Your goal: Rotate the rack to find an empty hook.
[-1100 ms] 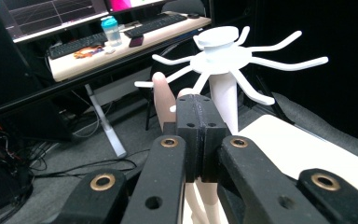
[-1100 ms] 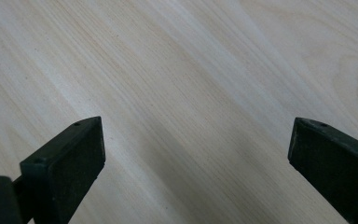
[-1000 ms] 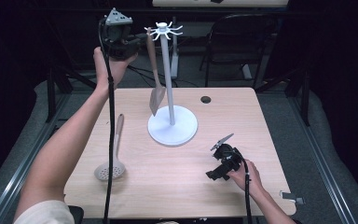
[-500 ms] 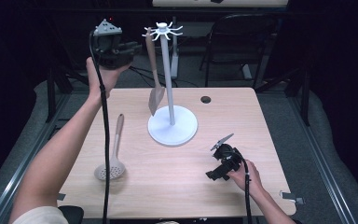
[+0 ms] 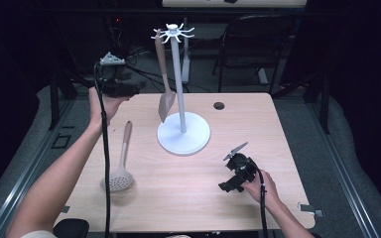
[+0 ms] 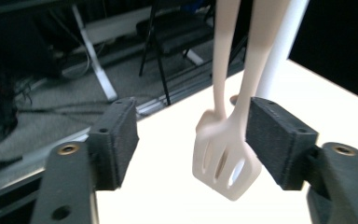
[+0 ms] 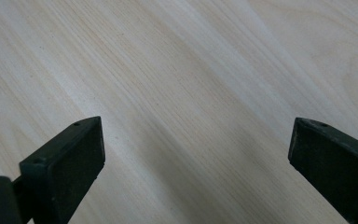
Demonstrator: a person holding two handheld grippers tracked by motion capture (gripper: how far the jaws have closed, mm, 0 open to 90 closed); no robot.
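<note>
Hovering left gripper (image 5: 129, 89), jaws apart, left of hung spatula (image 5: 166, 101); careless move bumps it off rack (image 5: 183, 134). Right gripper (image 5: 233, 173) open, idle on table (image 5: 278, 148).

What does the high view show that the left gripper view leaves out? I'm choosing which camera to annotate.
The high view alone takes in the wood-handled skimmer spoon lying flat on the pale wooden table, the white stand's round base and hook crown, and the right gripper resting low on the table. The left gripper view alone reveals the spatula blade's slots and the left gripper with its jaws wide open, empty. Both views share the beige slotted spatula hanging beside the white pole.
</note>
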